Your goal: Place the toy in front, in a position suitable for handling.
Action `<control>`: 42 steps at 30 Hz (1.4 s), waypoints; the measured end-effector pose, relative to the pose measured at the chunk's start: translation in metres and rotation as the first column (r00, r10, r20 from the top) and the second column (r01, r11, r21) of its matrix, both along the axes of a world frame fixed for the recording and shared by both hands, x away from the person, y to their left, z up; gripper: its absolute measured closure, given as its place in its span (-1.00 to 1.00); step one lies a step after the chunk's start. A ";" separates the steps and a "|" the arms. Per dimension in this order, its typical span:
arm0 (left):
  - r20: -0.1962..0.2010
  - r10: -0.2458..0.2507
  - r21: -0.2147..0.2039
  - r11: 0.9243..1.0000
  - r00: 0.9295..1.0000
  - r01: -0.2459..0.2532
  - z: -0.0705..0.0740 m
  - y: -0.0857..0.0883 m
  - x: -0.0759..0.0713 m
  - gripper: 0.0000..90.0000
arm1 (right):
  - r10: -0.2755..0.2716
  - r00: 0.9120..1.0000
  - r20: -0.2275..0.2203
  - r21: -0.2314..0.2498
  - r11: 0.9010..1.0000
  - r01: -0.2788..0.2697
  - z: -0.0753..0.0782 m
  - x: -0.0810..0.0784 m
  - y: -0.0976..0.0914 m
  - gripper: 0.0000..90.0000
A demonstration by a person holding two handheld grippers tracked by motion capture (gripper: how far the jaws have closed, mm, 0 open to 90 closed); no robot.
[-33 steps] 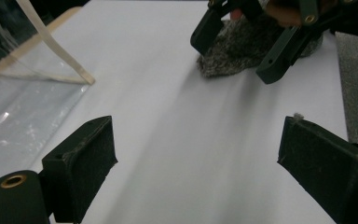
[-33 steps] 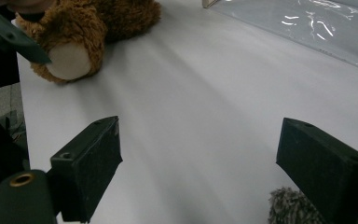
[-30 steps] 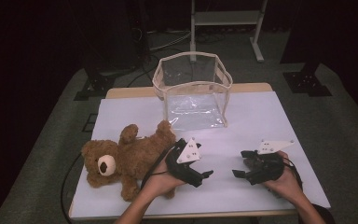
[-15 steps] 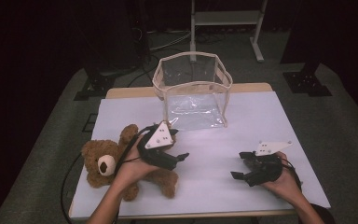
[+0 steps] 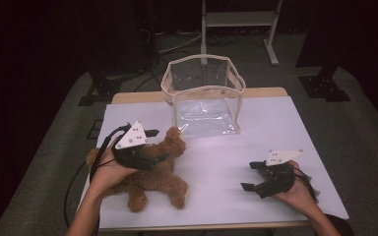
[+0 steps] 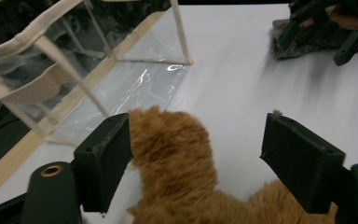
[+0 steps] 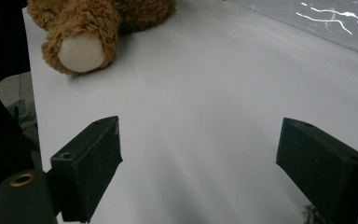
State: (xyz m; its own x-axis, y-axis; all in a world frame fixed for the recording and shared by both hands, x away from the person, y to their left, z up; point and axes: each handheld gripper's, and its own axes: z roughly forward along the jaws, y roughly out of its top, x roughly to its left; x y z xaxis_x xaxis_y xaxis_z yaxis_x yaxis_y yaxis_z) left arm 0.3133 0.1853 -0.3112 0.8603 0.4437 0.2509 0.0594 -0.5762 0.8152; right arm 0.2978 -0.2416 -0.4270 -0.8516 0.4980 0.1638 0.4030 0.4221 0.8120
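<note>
A brown teddy bear [image 5: 152, 179] lies on the white table [image 5: 275, 128] at the front left. My left gripper [image 5: 158, 145] hovers over it, pointing toward the clear bag. In the left gripper view one furry limb of the teddy bear [image 6: 172, 149] stands between the jaws of my left gripper [image 6: 198, 128]. The jaws have just been closing; the left one brushes the fur, the right one is apart from it. At the front right my right gripper [image 5: 250, 176] rests open with only bare table between its jaws [image 7: 200, 135]. The teddy bear's pale-soled foot [image 7: 81, 51] lies farther off.
A clear plastic bag with cream trim [image 5: 204, 98] stands open-topped at the back middle of the table, just beyond the bear. The same bag [image 6: 51, 70] is close ahead of the left gripper. Dark floor, cables and a metal stand [image 5: 238, 19] lie behind the table.
My left hand has swung left and up from the table's middle to above the bear, hiding its head. Its jaws have narrowed around a limb. The right hand has stayed put.
</note>
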 end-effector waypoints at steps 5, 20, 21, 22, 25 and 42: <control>-0.012 0.023 0.001 1.000 1.000 -0.023 -0.002 0.017 0.005 -0.41 | 0.004 1.000 -0.001 -0.004 1.000 -0.004 0.000 0.000 0.001 -0.72; -0.034 0.091 0.018 0.996 0.995 -0.090 -0.011 0.059 0.023 -0.32 | 0.027 1.000 -0.010 -0.012 1.000 -0.027 0.000 0.000 0.005 -0.72; -0.034 0.091 0.018 0.996 0.995 -0.090 -0.011 0.059 0.023 -0.31 | 0.027 1.000 -0.010 -0.012 1.000 -0.027 0.000 0.000 0.005 -0.72; -0.037 0.087 0.026 0.996 0.996 -0.086 -0.013 0.062 0.026 -0.31 | 0.033 0.999 -0.010 -0.014 0.999 -0.033 0.000 0.000 0.007 -0.72; -0.055 0.091 0.027 0.996 0.994 -0.089 -0.017 0.067 0.030 -0.30 | 0.039 0.999 -0.016 -0.014 0.999 -0.039 -0.001 0.000 0.008 -0.72; -0.142 0.064 0.048 0.997 0.988 -0.058 -0.030 0.073 0.043 0.25 | 0.138 0.989 -0.057 0.024 0.990 -0.137 0.000 -0.002 0.034 -0.72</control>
